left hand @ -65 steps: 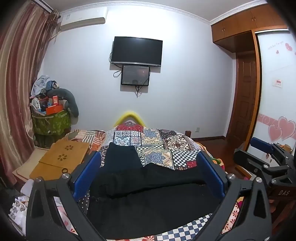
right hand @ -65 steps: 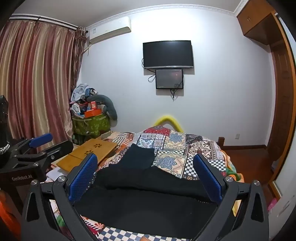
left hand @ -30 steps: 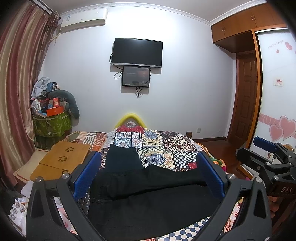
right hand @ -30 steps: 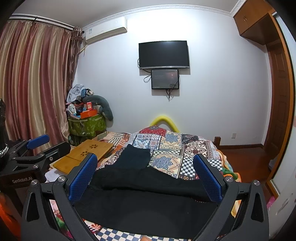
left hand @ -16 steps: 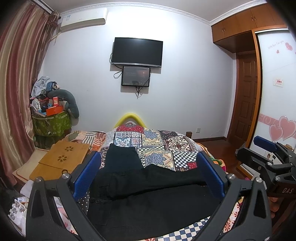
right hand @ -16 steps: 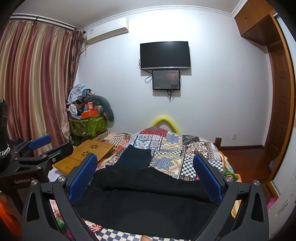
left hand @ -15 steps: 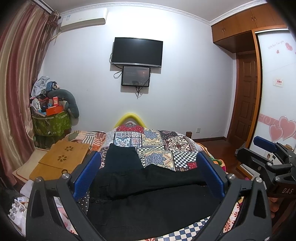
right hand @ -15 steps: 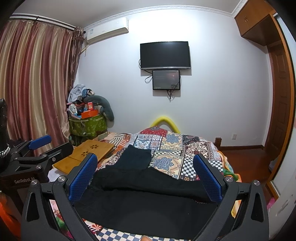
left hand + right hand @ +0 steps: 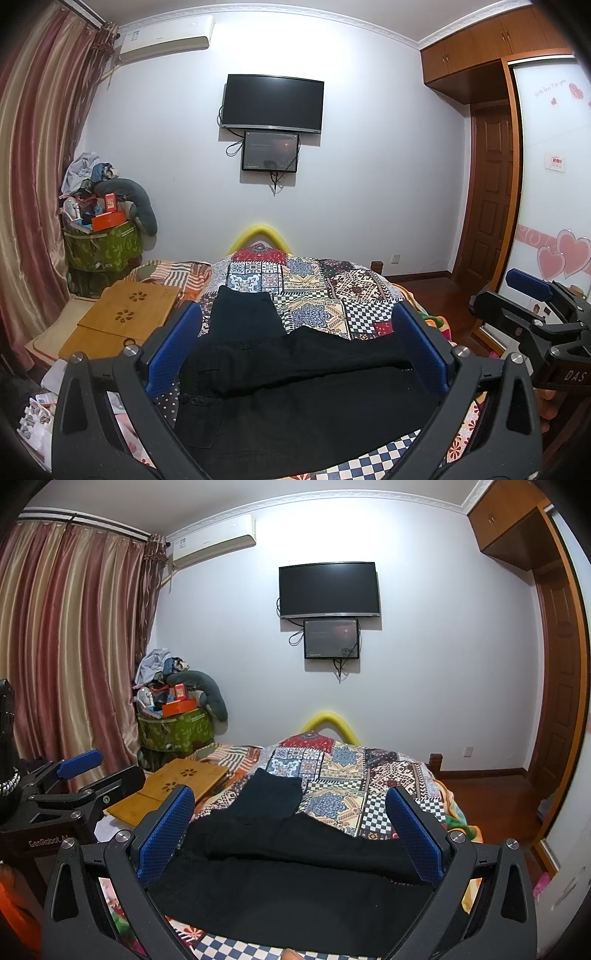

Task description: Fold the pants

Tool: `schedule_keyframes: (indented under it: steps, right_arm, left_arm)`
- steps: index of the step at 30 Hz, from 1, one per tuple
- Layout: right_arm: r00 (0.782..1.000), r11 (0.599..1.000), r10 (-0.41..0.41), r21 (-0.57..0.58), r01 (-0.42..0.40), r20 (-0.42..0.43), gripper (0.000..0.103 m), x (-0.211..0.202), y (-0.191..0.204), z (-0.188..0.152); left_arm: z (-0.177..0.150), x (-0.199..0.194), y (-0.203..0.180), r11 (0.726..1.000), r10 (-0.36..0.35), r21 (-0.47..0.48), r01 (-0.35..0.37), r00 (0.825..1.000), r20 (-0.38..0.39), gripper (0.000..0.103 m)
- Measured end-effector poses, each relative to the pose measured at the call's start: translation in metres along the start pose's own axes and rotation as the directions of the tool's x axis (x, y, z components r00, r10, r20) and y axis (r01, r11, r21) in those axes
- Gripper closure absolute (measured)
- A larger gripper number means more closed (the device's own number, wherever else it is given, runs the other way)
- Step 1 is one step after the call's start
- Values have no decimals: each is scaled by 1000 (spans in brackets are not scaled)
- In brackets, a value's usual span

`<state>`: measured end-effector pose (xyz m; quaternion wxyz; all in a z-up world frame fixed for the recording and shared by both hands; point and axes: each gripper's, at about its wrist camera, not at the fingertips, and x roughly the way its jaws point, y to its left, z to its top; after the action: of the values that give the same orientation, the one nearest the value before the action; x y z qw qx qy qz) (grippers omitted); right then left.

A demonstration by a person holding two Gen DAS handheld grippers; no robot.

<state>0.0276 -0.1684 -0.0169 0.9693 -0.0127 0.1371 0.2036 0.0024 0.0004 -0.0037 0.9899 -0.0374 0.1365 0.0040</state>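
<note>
Grippers first: we see the left gripper and right gripper both spread wide, gripping nothing, hovering above the bed. Just beyond and below their blue pads lie the black pants, spread across the patchwork quilt.

The right gripper hangs above the near edge of the bed with its blue-padded fingers spread wide and nothing between them. Black pants lie across the patchwork quilt at that near edge, one leg running toward the bed's right side and a darker folded piece reaching toward the far end. The left gripper shows at the frame's left, beside the bed's left edge near a wooden lap desk, its jaws apart and empty.
</note>
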Motion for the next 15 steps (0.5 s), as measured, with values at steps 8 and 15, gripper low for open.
schedule_keyframes:
  steps: [8,15]
  right_arm:
    - [1000,1000,-4,6,4,2,0,-1,-1,-2]
    - [1000,1000,-8,3,8,0,0,0,1,-3]
  left_arm:
    - [-1,0,0,1000,0,2,0,1000,-3,0]
    - [-2,0,1,1000,2,9,-2,1000,1,0]
